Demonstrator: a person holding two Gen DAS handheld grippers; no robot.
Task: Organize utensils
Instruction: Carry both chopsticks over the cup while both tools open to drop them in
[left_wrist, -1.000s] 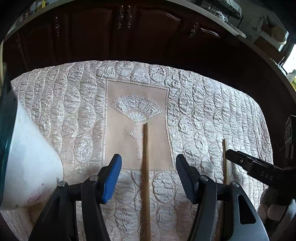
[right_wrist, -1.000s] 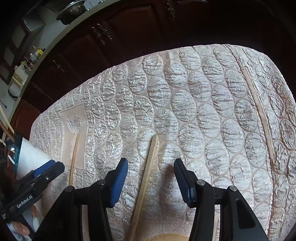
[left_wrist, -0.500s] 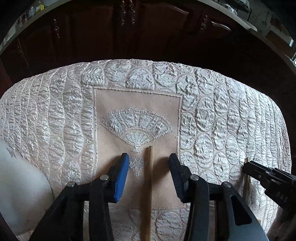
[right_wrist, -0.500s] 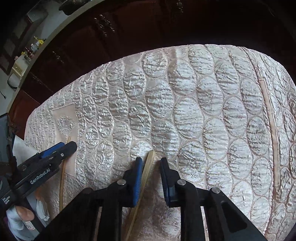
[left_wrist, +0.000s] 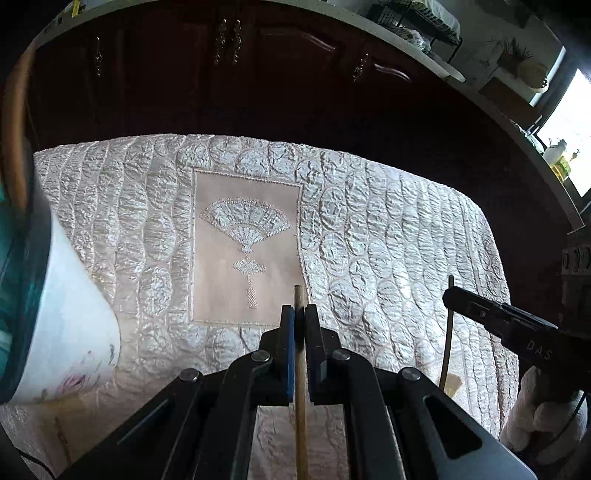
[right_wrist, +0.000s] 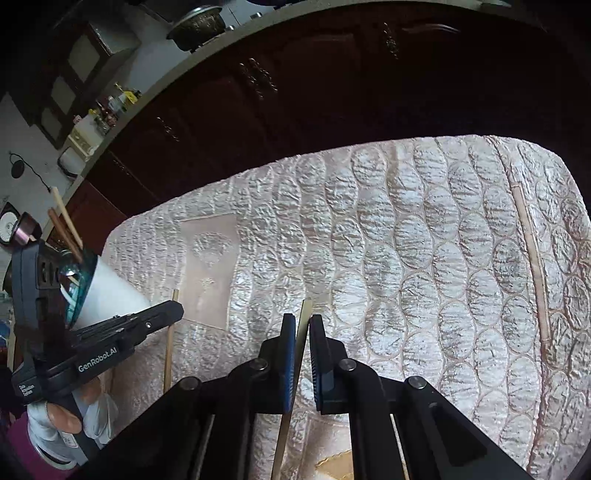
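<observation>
My left gripper (left_wrist: 299, 314) has its jaws closing tight on a wooden chopstick (left_wrist: 302, 424), whose tip pokes out past the blue pads over the fan-embroidered panel (left_wrist: 245, 236). My right gripper (right_wrist: 302, 321) is likewise closing on a second, paler chopstick (right_wrist: 290, 424), pinched between its pads. Each gripper shows in the other's view: the right gripper (left_wrist: 448, 295) at the right with its chopstick (left_wrist: 447, 343), the left gripper (right_wrist: 177, 308) at the left with its chopstick (right_wrist: 169, 354). A white cup with a teal rim (right_wrist: 110, 295) stands at the left, chopsticks (right_wrist: 62, 225) sticking out of it.
A quilted pink-white cloth (left_wrist: 369, 240) covers the table. Close to the left gripper looms the white cup (left_wrist: 66, 314). Dark wooden cabinets (left_wrist: 258, 74) run behind the table's far edge. Gloved hands (right_wrist: 55, 424) hold the grippers.
Both grippers went from open around a lying chopstick to shut on it. Both have since risen and pulled back, so more of the cloth and cabinets shows.
</observation>
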